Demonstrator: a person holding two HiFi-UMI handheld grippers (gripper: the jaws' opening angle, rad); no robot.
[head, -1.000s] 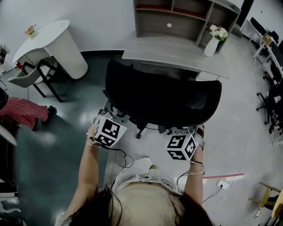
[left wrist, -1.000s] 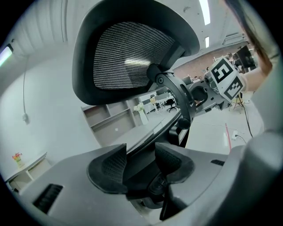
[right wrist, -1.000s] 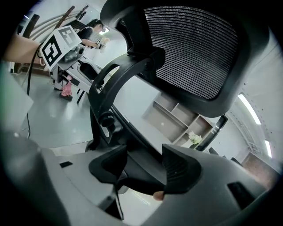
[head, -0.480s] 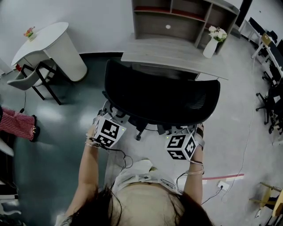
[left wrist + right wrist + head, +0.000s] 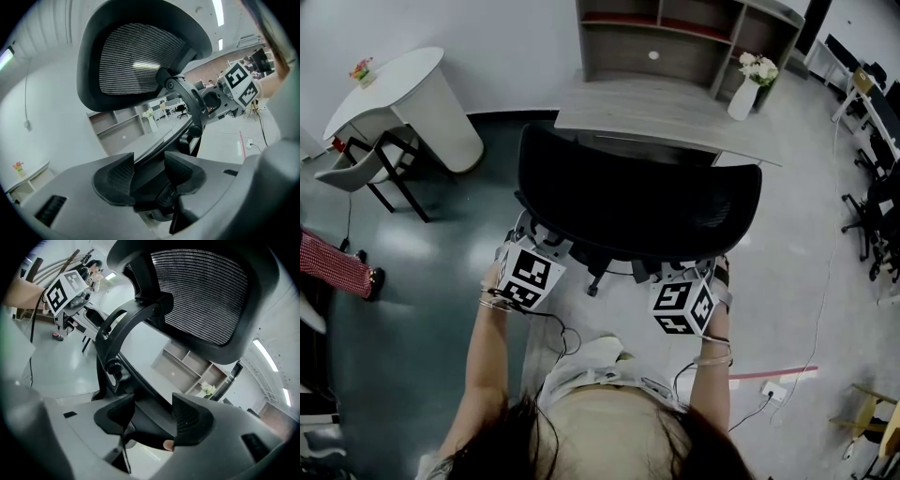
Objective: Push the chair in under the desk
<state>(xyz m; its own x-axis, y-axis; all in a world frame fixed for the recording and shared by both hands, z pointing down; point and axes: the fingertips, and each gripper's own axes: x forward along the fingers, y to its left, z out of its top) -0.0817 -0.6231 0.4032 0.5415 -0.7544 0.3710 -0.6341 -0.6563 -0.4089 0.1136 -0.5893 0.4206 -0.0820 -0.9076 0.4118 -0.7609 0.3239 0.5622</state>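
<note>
A black mesh-backed office chair (image 5: 637,202) stands in front of the grey wooden desk (image 5: 666,112), its backrest towards me. In the head view both marker cubes, left (image 5: 530,275) and right (image 5: 682,307), sit just behind the backrest's lower edge, and the jaws are hidden under it. My left gripper (image 5: 149,171) looks up at the backrest (image 5: 136,61), with a dark chair part filling the gap between its pads. My right gripper (image 5: 153,416) is likewise closed on a dark curved chair part below the backrest (image 5: 206,291).
A shelf unit (image 5: 694,37) stands behind the desk, a white vase of flowers (image 5: 750,89) at its right end. At the left are a white round table (image 5: 412,89), a grey chair (image 5: 366,164) and a person's checked trouser leg (image 5: 333,262). Cables and a socket strip (image 5: 775,392) lie at right.
The chair and both grippers have crept a little forward towards the desk. The person's checked leg at the left has drawn back towards the frame edge.
</note>
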